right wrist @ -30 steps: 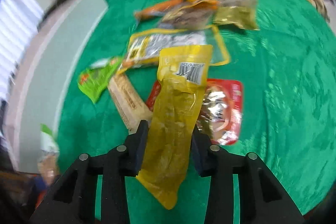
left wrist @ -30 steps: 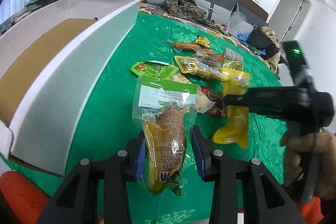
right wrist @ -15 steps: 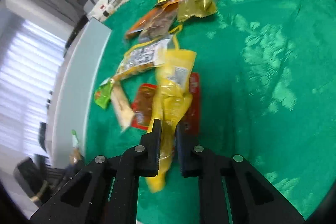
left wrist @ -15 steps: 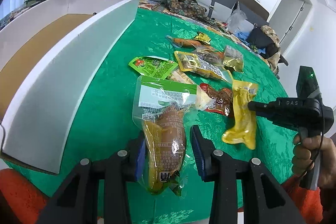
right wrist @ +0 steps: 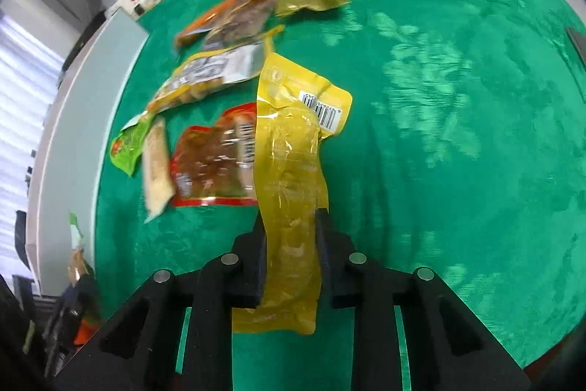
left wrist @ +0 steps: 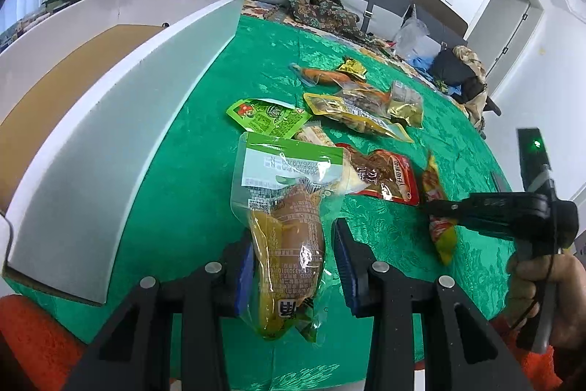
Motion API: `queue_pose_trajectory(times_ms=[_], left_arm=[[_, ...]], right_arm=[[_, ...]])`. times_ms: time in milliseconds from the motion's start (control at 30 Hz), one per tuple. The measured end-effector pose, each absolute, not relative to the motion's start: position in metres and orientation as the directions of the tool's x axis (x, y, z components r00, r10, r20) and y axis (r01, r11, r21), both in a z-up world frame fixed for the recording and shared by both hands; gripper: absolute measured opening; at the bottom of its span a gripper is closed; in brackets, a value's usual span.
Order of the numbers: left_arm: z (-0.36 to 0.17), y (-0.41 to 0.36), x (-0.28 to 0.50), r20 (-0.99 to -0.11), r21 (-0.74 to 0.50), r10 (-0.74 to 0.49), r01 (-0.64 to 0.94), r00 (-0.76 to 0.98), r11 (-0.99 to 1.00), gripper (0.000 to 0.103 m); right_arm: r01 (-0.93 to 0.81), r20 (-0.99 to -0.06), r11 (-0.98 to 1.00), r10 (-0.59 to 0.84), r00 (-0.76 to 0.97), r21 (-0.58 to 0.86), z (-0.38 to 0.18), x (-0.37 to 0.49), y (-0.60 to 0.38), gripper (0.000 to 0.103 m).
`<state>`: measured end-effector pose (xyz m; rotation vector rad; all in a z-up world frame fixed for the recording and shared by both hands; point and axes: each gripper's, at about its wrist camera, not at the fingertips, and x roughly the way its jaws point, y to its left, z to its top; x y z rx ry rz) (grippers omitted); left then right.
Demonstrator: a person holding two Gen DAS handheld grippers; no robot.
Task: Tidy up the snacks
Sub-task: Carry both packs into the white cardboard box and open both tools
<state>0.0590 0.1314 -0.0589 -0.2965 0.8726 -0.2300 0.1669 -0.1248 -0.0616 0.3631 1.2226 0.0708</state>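
My left gripper (left wrist: 293, 251) is shut on a clear pouch with a green top (left wrist: 289, 207), holding it upright above the green tablecloth (left wrist: 205, 171). To its right, my right gripper (left wrist: 434, 207) is shut on a long yellow pouch (left wrist: 445, 237) that hangs edge-on. In the right wrist view that yellow pouch (right wrist: 289, 163) is pinched between the two black fingers of the right gripper (right wrist: 289, 229), its barcode end pointing away. A red packet (right wrist: 212, 163) lies flat just left of it.
A large white box with a brown cardboard floor (left wrist: 91, 105) stands open at the left. Several loose packets lie on the cloth: a green one (left wrist: 267, 118), a red one (left wrist: 384, 171), a yellow-edged one (left wrist: 355, 116). A hand (left wrist: 538, 281) grips the right tool.
The right gripper's jaws have closed tighter on the yellow pouch and carried it rightward and lower, turning it edge-on in the left wrist view. The left gripper and its pouch have stayed put.
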Motion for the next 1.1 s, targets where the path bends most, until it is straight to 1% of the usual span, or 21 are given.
queue_pose_trajectory(times_ms=[100,233,333,433,533,600,700,767,833,867,900,933,967,1000,1100], left_arm=[[-0.056,0.129,0.058,-0.711,-0.353,-0.326,0.085,0.623,0.932,0.038],[-0.044,0.134,0.057,-0.689,-0.413,-0.365,0.075,0.626,0.908,0.038],[-0.027,0.148,0.057,-0.656,-0.487,-0.404,0.051,0.637,0.872,0.038],[0.0,0.175,0.057,-0.617,-0.531,-0.408,0.027,0.673,0.847,0.038],[0.027,0.215,0.062,-0.598,-0.532,-0.366,-0.011,0.713,0.847,0.038],[0.041,0.247,0.068,-0.607,-0.497,-0.303,-0.054,0.735,0.866,0.039],[0.048,0.286,0.076,-0.643,-0.434,-0.209,-0.126,0.737,0.892,0.039],[0.049,0.315,0.081,-0.672,-0.384,-0.138,-0.184,0.727,0.905,0.039],[0.044,0.332,0.084,-0.7,-0.341,-0.088,-0.224,0.709,0.913,0.043],[0.04,0.34,0.086,-0.721,-0.316,-0.064,-0.245,0.689,0.917,0.047],[0.034,0.347,0.088,-0.743,-0.294,-0.043,-0.267,0.668,0.918,0.056],[0.028,0.352,0.09,-0.759,-0.283,-0.035,-0.281,0.65,0.917,0.062],[0.022,0.357,0.09,-0.768,-0.28,-0.031,-0.292,0.64,0.914,0.075],[0.018,0.361,0.087,-0.774,-0.276,-0.021,-0.307,0.633,0.911,0.084],[0.013,0.361,0.075,-0.761,-0.285,-0.013,-0.316,0.648,0.905,0.085]], right_arm=[[0.198,-0.857,0.879,0.335,0.392,0.434,-0.052,0.159,-0.151,0.024],[0.211,-0.804,0.829,0.387,0.452,0.517,-0.035,0.154,-0.173,0.024],[0.179,-0.75,0.789,0.448,0.487,0.587,-0.014,0.153,-0.176,0.024],[0.099,-0.687,0.756,0.523,0.504,0.647,0.016,0.157,-0.161,0.024],[-0.003,-0.636,0.727,0.602,0.482,0.686,0.043,0.175,-0.113,0.024],[-0.069,-0.613,0.711,0.648,0.452,0.7,0.062,0.184,-0.077,0.024],[-0.18,-0.568,0.665,0.724,0.391,0.724,0.087,0.202,-0.005,0.025],[-0.251,-0.565,0.66,0.743,0.36,0.708,0.096,0.211,0.041,0.025],[-0.317,-0.564,0.65,0.758,0.327,0.691,0.103,0.222,0.093,0.025],[-0.334,-0.567,0.646,0.763,0.31,0.687,0.102,0.227,0.117,0.026],[-0.338,-0.573,0.645,0.764,0.296,0.686,0.096,0.23,0.134,0.032],[-0.335,-0.589,0.657,0.754,0.291,0.676,0.093,0.234,0.151,0.036],[-0.332,-0.608,0.674,0.738,0.292,0.659,0.089,0.235,0.164,0.06],[-0.332,-0.631,0.696,0.718,0.294,0.637,0.086,0.237,0.175,0.07],[-0.341,-0.666,0.74,0.671,0.325,0.579,0.087,0.235,0.175,0.07]])
